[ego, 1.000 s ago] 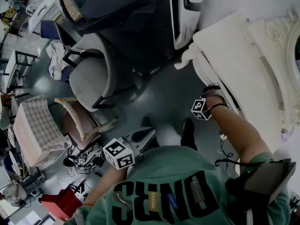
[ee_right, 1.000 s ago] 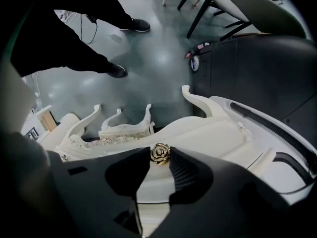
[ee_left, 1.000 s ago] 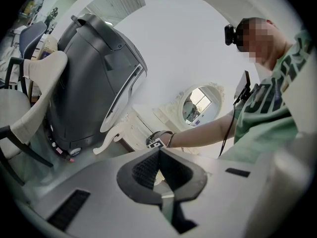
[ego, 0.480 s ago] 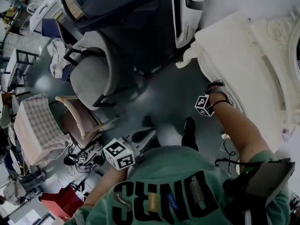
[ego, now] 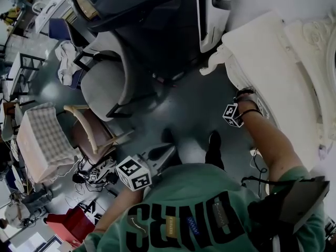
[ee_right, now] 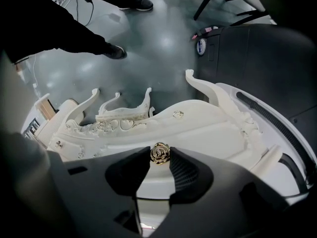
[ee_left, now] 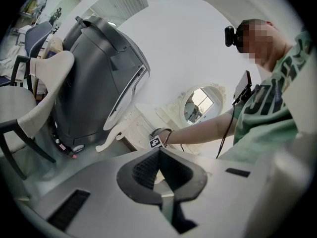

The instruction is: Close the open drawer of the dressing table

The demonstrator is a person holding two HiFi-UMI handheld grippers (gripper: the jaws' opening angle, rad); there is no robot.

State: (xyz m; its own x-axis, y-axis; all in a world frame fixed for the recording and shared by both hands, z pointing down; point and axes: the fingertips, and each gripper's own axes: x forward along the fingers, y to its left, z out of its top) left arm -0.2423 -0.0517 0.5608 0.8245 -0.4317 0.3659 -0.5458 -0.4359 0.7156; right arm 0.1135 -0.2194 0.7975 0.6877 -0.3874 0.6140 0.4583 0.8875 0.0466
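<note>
The cream carved dressing table [ego: 273, 51] stands at the right of the head view. In the right gripper view its drawer front [ee_right: 208, 133] fills the middle, with a gold rose-shaped knob [ee_right: 159, 153] on it. My right gripper [ee_right: 159, 155] is shut on that knob, one pad against each side. From above, that gripper [ego: 239, 106] sits at the table's front edge, its fingertips hidden under the wrist. My left gripper [ego: 157, 154] hangs low by my body, away from the table, shut [ee_left: 159, 151] on nothing.
A grey padded chair [ego: 105, 83] and a big dark machine [ego: 136, 4] stand left of the table. A wooden chair [ego: 89, 135] and a checked cushion [ego: 42, 140] sit further left. My shoes [ego: 214, 143] are on the grey floor. A second small knob [ee_right: 178, 114] shows on the drawer front.
My right hand has shifted a little up and to the right in the head view, in toward the dressing table. The left gripper has stayed put.
</note>
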